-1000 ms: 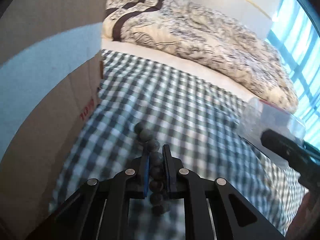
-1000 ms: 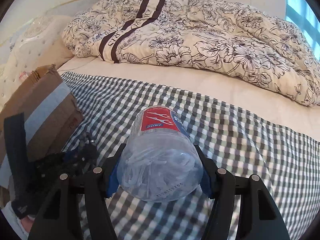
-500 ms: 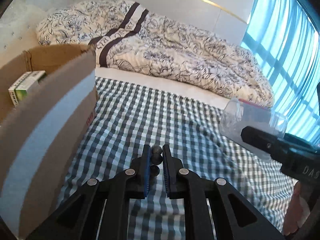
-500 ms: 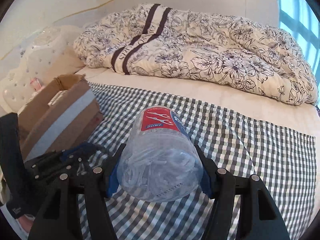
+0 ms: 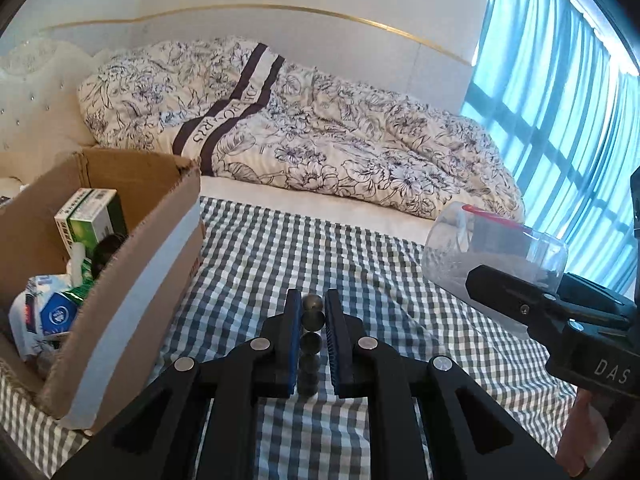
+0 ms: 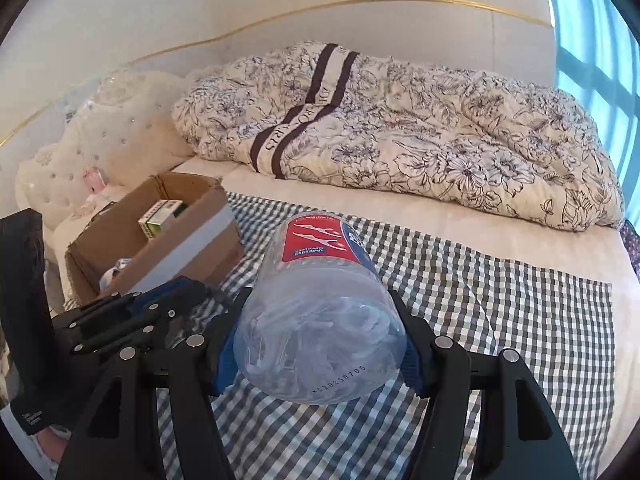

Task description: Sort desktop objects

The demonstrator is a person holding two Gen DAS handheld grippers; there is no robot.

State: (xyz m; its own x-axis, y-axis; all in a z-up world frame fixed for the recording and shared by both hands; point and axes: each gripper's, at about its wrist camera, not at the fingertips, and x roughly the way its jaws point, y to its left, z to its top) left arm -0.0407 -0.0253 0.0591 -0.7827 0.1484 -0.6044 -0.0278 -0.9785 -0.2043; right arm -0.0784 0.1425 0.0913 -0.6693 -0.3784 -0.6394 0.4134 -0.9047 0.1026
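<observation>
Two grippers loaded: left gripper (image 5: 312, 320) pinches dark round-bead string (image 5: 311, 330) between narrow fingers; right gripper (image 6: 318, 354) clamps clear plastic jar (image 6: 320, 320).

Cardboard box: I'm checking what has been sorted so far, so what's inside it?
In the box: an upright green-and-white carton, a white-and-blue packet and something dark between them. The near wall hides the bottom, so anything lower cannot be seen.
</observation>
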